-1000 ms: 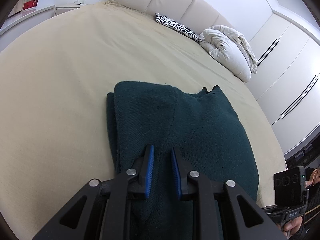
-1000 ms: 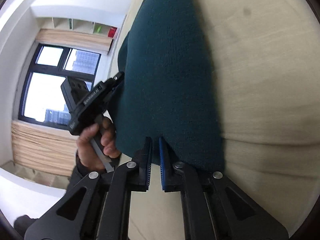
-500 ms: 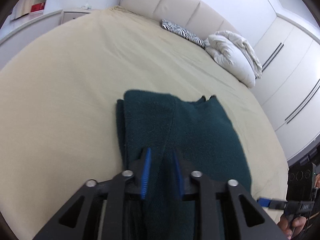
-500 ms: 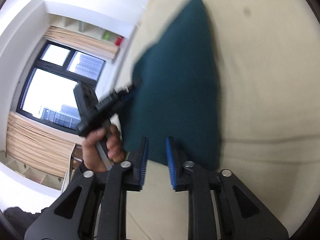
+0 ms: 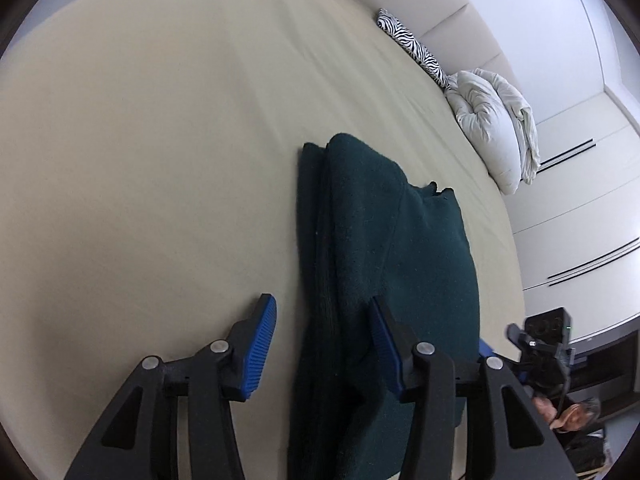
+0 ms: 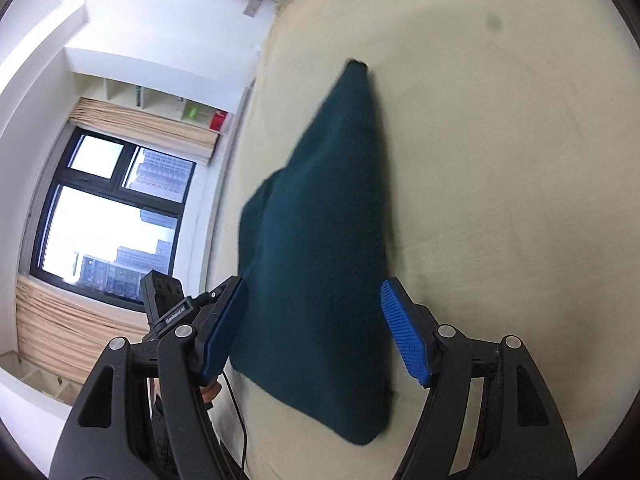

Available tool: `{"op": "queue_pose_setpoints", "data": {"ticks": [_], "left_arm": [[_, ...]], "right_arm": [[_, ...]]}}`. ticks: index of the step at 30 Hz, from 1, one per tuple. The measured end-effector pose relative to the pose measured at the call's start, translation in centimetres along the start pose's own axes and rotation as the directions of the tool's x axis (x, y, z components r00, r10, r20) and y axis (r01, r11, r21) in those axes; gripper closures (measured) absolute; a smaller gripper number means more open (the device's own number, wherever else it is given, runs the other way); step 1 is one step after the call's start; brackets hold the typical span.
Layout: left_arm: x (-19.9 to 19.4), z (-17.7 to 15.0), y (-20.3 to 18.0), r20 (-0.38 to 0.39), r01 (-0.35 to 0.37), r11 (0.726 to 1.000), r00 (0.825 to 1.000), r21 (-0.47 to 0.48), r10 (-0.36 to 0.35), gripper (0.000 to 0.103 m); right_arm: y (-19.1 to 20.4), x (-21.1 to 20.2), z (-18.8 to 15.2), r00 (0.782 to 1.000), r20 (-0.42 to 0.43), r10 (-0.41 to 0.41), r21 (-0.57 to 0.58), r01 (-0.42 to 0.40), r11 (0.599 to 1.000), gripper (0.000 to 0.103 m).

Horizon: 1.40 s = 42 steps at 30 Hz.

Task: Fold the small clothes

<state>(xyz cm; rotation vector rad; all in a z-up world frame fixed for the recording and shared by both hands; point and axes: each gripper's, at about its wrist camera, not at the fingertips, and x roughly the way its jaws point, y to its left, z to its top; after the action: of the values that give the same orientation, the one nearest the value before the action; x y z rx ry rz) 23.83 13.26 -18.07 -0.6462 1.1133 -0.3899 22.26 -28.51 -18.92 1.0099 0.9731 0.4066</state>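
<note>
A dark green knit garment (image 5: 384, 264) lies folded in layers on the beige bed (image 5: 160, 140). My left gripper (image 5: 322, 342) is open, its blue pads spread over the garment's near left edge, holding nothing. In the right wrist view the same garment (image 6: 320, 264) lies flat between the spread pads of my open right gripper (image 6: 316, 328), which hovers over its near end. The other gripper shows at the edge of each view, at the right in the left wrist view (image 5: 540, 352) and at the lower left in the right wrist view (image 6: 168, 308).
A zebra-print pillow (image 5: 416, 50) and a white bunched duvet (image 5: 496, 124) lie at the bed's far end by the padded headboard. White wardrobes (image 5: 580, 208) stand to the right. A window (image 6: 108, 216) and shelves are beyond the bed's other side.
Both grippers were nearly shut at the garment's near edge and have opened wide and let it go. The garment now lies flat on the bed, and both grippers have drawn back slightly.
</note>
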Motion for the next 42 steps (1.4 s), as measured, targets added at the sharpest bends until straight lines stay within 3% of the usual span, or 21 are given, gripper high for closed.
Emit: {"op": "queue_pose_setpoints", "data": {"ticks": [3, 6, 11, 14, 16, 18, 20, 22, 25, 29, 33, 37, 42], "left_arm": [[0.9, 0.7, 0.7, -0.063, 0.062, 0.996, 0.996, -0.065, -0.066, 0.050], [1.8, 1.3, 1.2, -0.107, 0.077, 0.991, 0.990, -0.106, -0.089, 0.050], [2.3, 1.7, 2.3, -0.106, 0.133, 0.974, 0.982, -0.185, -0.154, 0.047], [2.7, 1.8, 2.3, -0.109, 0.159, 0.967, 0.977, -0.199, -0.183, 0.040], [2.8, 1.9, 1.8, -0.119, 0.167, 0.968, 0.974, -0.186, -0.191, 0.029], [3.1, 2.1, 1.0, -0.130, 0.157, 0.975, 0.975, -0.156, -0.177, 0.028], [2.8, 1.5, 0.8, -0.135, 0.128, 0.984, 0.980, -0.122, -0.144, 0.033], [3.1, 1.2, 0.4, -0.147, 0.081, 0.993, 0.985, -0.088, -0.094, 0.060], [3.2, 1.1, 0.6, -0.150, 0.081, 0.992, 0.984, -0.095, -0.094, 0.071], [2.8, 0.7, -0.2, -0.133, 0.041, 0.997, 0.990, -0.058, -0.048, 0.076], [1.8, 0.4, -1.9, -0.106, -0.002, 1.000, 0.994, -0.022, 0.000, 0.079], [-0.2, -0.7, -4.8, -0.082, 0.001, 0.999, 0.997, 0.034, 0.001, 0.079], [-3.5, -3.6, -8.4, -0.061, 0.027, 0.994, 0.998, 0.108, -0.020, 0.079]], "right_arm": [[-0.9, 1.4, 0.5, 1.000, -0.030, 0.000, 0.032, 0.001, 0.999, 0.034], [-1.3, 2.5, 0.5, 0.998, -0.056, 0.028, 0.057, -0.025, 0.998, 0.034], [-1.2, 3.4, 0.7, 0.995, -0.078, 0.059, 0.077, -0.053, 0.996, 0.036], [-1.3, 3.4, 0.6, 0.994, -0.089, 0.065, 0.082, -0.058, 0.995, 0.036], [-1.2, 3.5, 0.6, 0.993, -0.090, 0.073, 0.089, -0.065, 0.994, 0.036], [-1.0, 4.1, 0.6, 0.994, -0.093, 0.066, 0.091, -0.057, 0.994, 0.036], [-0.6, 4.1, 0.3, 0.994, -0.100, 0.046, 0.078, -0.039, 0.996, 0.036], [0.0, 4.7, 0.3, 0.993, -0.113, -0.011, 0.047, 0.017, 0.999, 0.039], [0.9, 5.4, 0.0, 0.989, -0.122, -0.089, -0.002, 0.090, 0.996, 0.052], [3.0, 5.3, -1.0, 0.976, -0.090, -0.197, -0.096, 0.189, 0.977, 0.062], [6.3, 4.7, -2.2, 0.954, -0.022, -0.299, -0.211, 0.288, 0.934, 0.066], [9.7, 2.5, -4.2, 0.955, 0.025, -0.296, -0.276, 0.291, 0.916, 0.068], [11.9, -1.6, -7.2, 0.967, 0.044, -0.250, -0.289, 0.252, 0.924, 0.069]]}}
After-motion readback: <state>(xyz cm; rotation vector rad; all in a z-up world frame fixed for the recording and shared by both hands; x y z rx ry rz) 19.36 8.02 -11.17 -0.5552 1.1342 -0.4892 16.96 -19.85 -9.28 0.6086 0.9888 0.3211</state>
